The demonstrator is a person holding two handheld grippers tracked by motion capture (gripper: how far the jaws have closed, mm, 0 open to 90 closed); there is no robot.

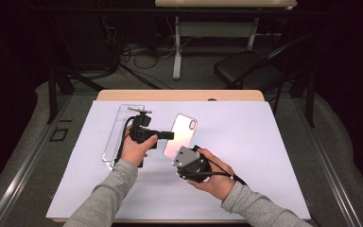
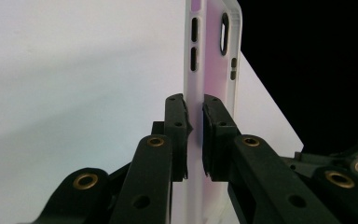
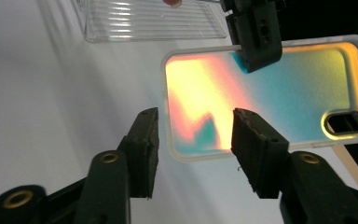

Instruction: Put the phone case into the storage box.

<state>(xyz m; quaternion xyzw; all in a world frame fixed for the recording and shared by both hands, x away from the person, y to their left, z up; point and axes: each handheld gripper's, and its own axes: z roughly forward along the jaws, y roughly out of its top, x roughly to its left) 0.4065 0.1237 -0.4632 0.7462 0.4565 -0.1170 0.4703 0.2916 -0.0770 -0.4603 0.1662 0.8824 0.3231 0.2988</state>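
An iridescent phone case [image 1: 183, 128] with a clear rim hangs above the white mat, held by its long edge. My left gripper [image 1: 169, 136] is shut on that edge; in the left gripper view the pads [image 2: 214, 135] press the case [image 2: 212, 56] from both sides around the gripper's midpoint [image 2: 195, 126]. My right gripper [image 1: 177, 155] sits at the case's near end, open. In the right gripper view its jaws stand apart about its midpoint [image 3: 193, 128], with the lower corner of the case [image 3: 279, 98] beyond the gap and no pad touching it. The left gripper [image 3: 256, 39] clamps the case's top edge there.
A clear plastic tray [image 1: 115, 137] lies on the mat at the left, behind the left hand, and shows as a ribbed clear tray [image 3: 144, 21] in the right gripper view. The white mat [image 1: 264, 156] covers the wooden table [image 1: 179, 95]. A folding chair [image 1: 246, 66] stands beyond the table.
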